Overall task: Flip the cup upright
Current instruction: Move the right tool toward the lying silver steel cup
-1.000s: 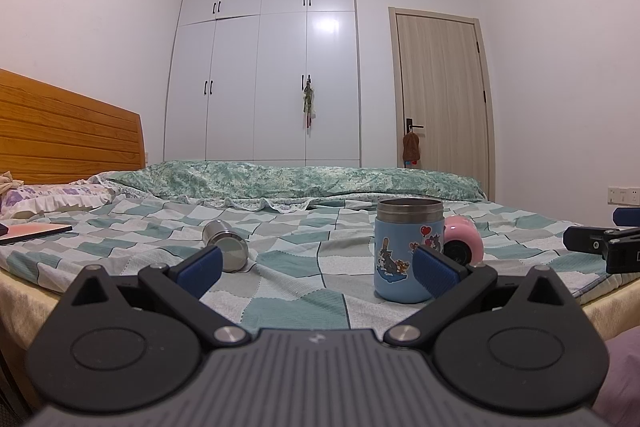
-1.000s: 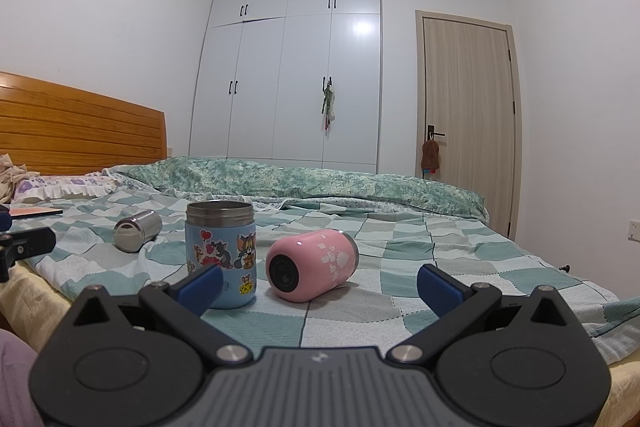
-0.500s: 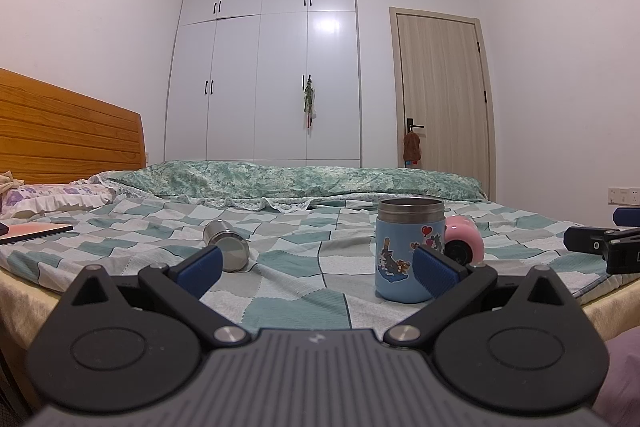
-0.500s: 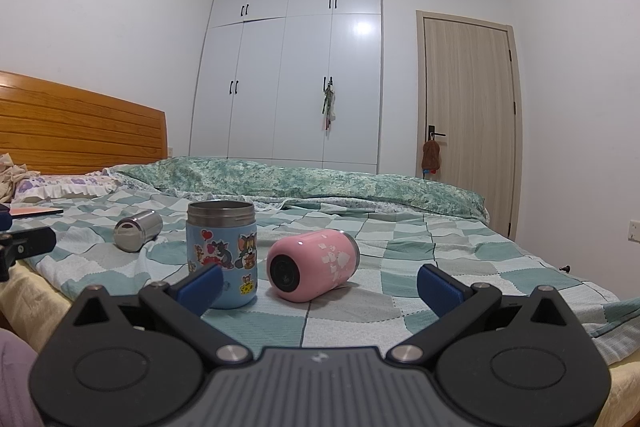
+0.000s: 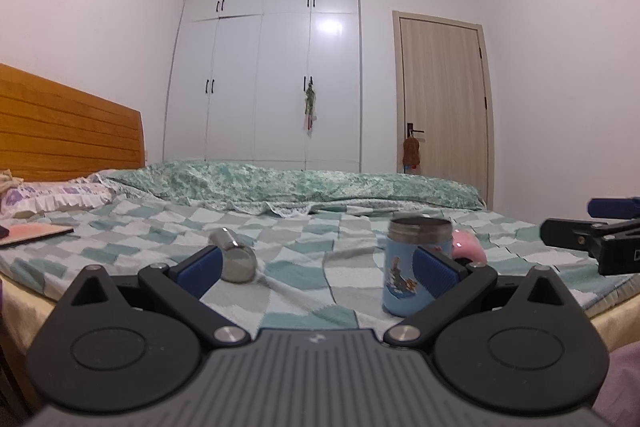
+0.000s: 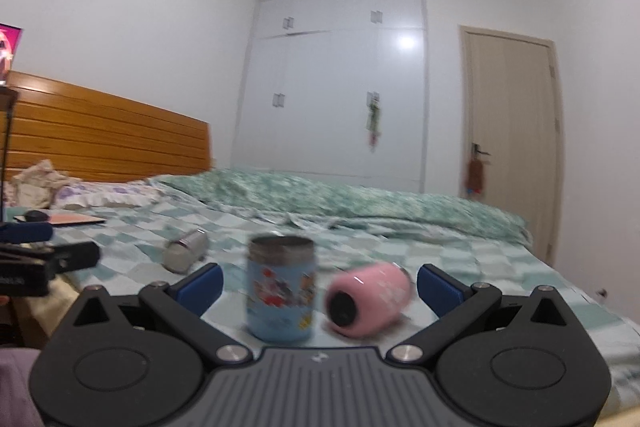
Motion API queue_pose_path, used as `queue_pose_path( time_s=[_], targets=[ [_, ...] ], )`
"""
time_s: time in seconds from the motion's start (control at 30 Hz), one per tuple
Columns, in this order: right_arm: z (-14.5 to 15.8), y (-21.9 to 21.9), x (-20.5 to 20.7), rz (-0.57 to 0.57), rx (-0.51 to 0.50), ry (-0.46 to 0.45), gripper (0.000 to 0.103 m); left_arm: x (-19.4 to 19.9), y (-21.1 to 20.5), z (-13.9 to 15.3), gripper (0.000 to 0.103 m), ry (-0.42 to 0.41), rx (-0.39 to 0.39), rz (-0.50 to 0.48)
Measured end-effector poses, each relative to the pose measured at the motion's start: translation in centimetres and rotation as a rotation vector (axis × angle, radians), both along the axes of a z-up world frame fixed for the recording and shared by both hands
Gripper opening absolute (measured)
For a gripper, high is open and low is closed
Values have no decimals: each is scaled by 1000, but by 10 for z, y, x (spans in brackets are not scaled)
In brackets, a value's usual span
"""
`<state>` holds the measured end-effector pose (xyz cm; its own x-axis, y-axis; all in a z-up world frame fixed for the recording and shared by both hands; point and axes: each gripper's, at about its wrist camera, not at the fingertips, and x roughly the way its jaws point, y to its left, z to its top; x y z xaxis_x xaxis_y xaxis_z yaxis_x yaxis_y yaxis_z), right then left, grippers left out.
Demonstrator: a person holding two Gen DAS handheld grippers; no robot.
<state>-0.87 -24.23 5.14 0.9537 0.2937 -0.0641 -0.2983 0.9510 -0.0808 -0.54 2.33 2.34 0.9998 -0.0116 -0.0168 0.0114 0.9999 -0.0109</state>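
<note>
On the bed (image 6: 460, 267), near its front edge, three containers are seen. The pink cup (image 6: 370, 301) lies on its side, dark mouth turned toward the right wrist camera; it is the likely target, though the steel cup (image 6: 186, 255) farther back to the left also lies tipped. Which one is meant cannot be told for sure. The blue cup (image 6: 280, 293) already stands upright, just left of the pink cup; whether the two touch cannot be told through the blur.

The right gripper (image 6: 318, 287) is spread wide and holds nothing, with blue and pink cups both framed between its fingers. The left gripper (image 5: 316, 269) is likewise spread and empty, the steel cup (image 5: 234, 257) by its left finger and the blue cup (image 5: 404, 267) by its right one; the pink cup (image 5: 468, 245) is mostly hidden behind the blue one.

For a good approach, the right gripper should be shifted right so that only the pink cup is centred, and the blue cup not knocked. The body should be pinched across its width near the middle, then rotated base-down. The soft quilt gives poor footing, so release is best made only once the base sits flat.

Contents: nothing is seen in any cup; the pink mouth looks dark, the blue interior is hidden.
</note>
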Motion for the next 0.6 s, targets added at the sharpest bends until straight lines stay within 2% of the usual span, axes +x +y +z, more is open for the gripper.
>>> queue_pose_path(
  time_s=[0.27, 0.6],
  targets=[
    [32, 55, 25, 150, -16, -32, 103, 12, 38, 28, 103, -18, 6, 58],
    [62, 141, 83, 311, -38, 1, 103, 48, 106, 49, 103, 3, 33, 155]
  ],
)
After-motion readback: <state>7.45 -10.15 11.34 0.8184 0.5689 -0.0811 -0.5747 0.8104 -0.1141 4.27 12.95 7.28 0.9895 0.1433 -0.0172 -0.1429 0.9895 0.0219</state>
